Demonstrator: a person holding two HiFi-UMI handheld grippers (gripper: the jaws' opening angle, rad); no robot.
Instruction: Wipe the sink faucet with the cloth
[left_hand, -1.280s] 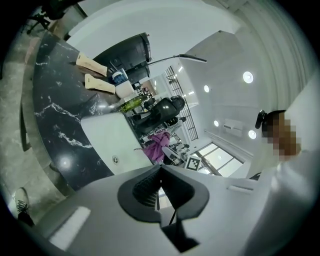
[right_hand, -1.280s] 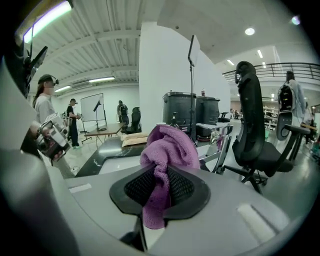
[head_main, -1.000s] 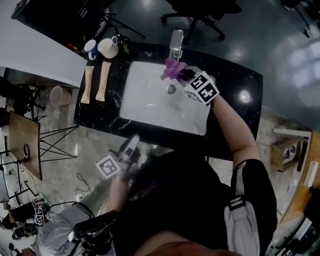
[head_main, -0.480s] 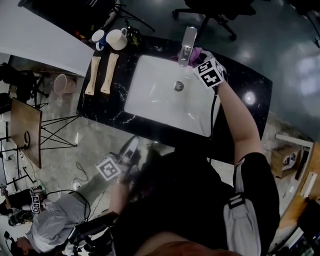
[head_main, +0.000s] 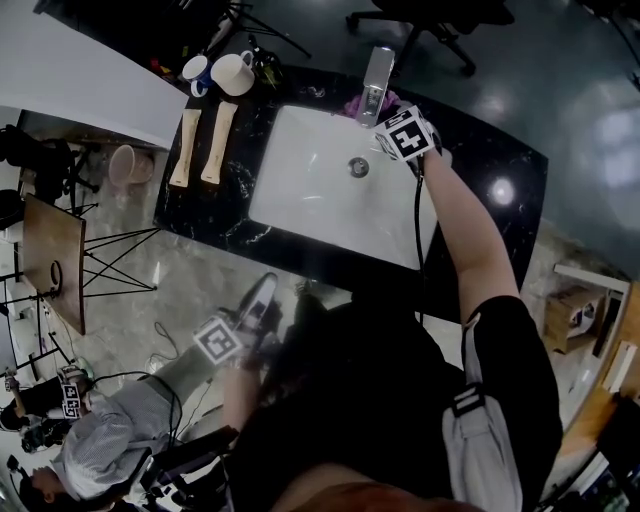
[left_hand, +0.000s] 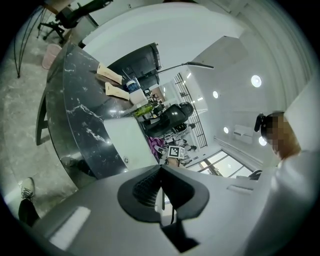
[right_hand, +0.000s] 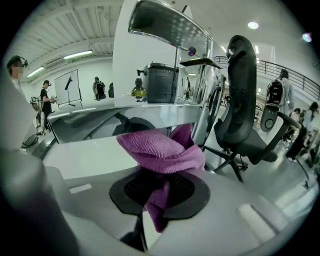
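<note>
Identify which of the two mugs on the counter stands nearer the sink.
The all-white mug, right-hand of the pair in the head view; the mug with blue on it stands farther from the sink.

Right arm stretched out, left arm tucked in
Right gripper (head_main: 383, 118) at 1 o'clock, jaws pinching the cloth (right_hand: 160, 150); left gripper (head_main: 258, 300) at 8 o'clock, jaws together

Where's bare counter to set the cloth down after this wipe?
Free: black counter right of the sink basin, out to its right edge. Crowded: left of the basin, two wooden pieces and two mugs; faucet behind.
</note>
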